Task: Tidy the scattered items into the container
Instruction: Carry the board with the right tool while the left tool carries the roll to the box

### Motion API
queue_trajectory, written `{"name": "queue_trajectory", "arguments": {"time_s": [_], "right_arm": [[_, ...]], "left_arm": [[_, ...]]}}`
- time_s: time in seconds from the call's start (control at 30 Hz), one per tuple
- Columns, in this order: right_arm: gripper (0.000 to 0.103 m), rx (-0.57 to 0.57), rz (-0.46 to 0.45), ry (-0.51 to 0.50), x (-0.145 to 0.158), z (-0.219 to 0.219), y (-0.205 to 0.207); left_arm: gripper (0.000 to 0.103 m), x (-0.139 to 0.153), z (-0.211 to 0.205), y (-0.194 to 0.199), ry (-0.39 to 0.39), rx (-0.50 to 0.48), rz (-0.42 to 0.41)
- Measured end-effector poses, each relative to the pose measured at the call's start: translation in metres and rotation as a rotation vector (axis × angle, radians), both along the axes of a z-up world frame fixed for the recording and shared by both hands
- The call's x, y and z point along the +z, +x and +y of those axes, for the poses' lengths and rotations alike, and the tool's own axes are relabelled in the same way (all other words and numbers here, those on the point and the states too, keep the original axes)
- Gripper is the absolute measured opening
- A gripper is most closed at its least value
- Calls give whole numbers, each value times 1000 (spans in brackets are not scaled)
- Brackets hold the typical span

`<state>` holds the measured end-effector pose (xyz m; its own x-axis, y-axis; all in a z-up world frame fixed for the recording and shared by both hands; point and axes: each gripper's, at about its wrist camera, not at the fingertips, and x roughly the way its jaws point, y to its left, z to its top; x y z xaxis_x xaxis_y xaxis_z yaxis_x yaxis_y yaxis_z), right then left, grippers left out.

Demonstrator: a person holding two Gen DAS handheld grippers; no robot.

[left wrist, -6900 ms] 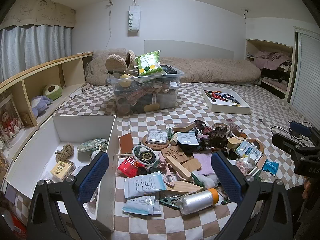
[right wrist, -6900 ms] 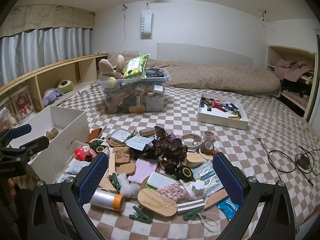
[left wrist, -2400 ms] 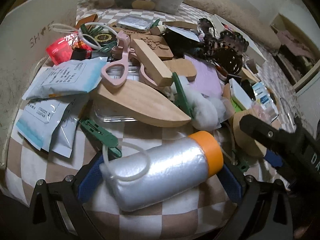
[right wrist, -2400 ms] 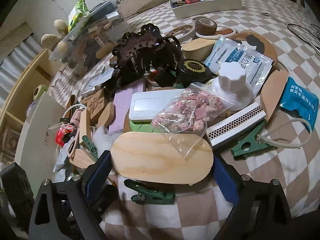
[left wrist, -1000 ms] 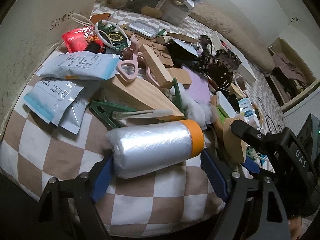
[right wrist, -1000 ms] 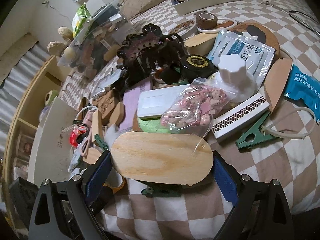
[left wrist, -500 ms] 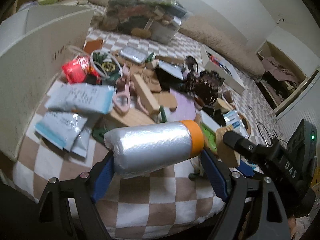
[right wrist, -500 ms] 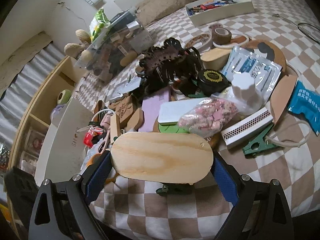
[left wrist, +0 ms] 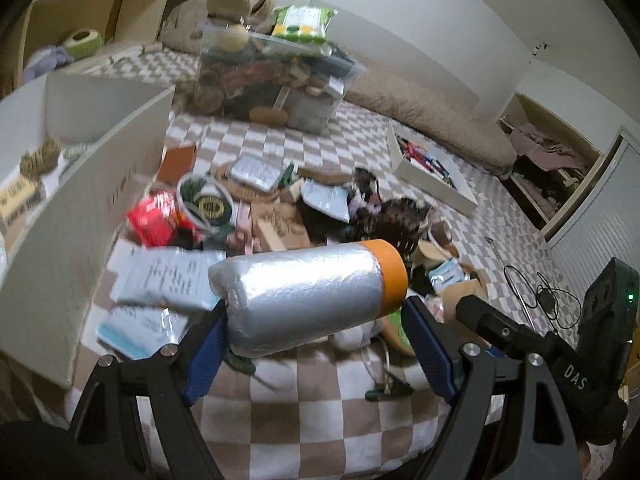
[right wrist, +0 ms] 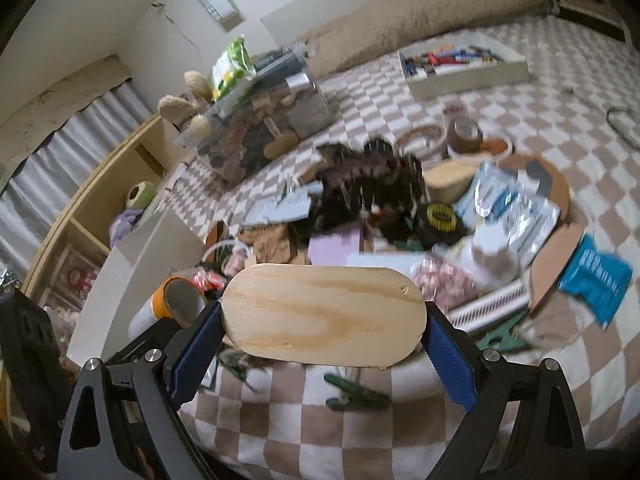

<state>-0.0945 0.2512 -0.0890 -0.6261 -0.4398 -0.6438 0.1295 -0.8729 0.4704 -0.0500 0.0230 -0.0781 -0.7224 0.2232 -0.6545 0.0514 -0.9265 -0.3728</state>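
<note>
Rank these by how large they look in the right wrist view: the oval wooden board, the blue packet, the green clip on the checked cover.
1. oval wooden board, though it is held nearest the camera, which enlarges it.
2. blue packet.
3. green clip.

"DAS" on the right gripper [left wrist: 576, 378]

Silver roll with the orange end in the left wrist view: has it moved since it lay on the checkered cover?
Yes. The silver roll is now clamped in the left tool and lifted clear of the checkered cover.
</note>
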Motion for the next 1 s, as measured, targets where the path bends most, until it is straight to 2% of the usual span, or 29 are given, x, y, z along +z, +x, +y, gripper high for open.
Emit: {"name": "queue_trajectory", "arguments": {"time_s": [0.13, 0.5, 1.0], "right_arm": [[95, -5, 37, -28, 19, 7, -9], [95, 7, 143, 9, 62, 4, -27], [95, 53, 268, 61, 115, -30, -52]], "left_arm": [[84, 20, -4, -8, -21, 4, 38], [84, 73, -13, -31, -50, 5, 141], [84, 120, -58, -55, -5, 100, 229]]}}
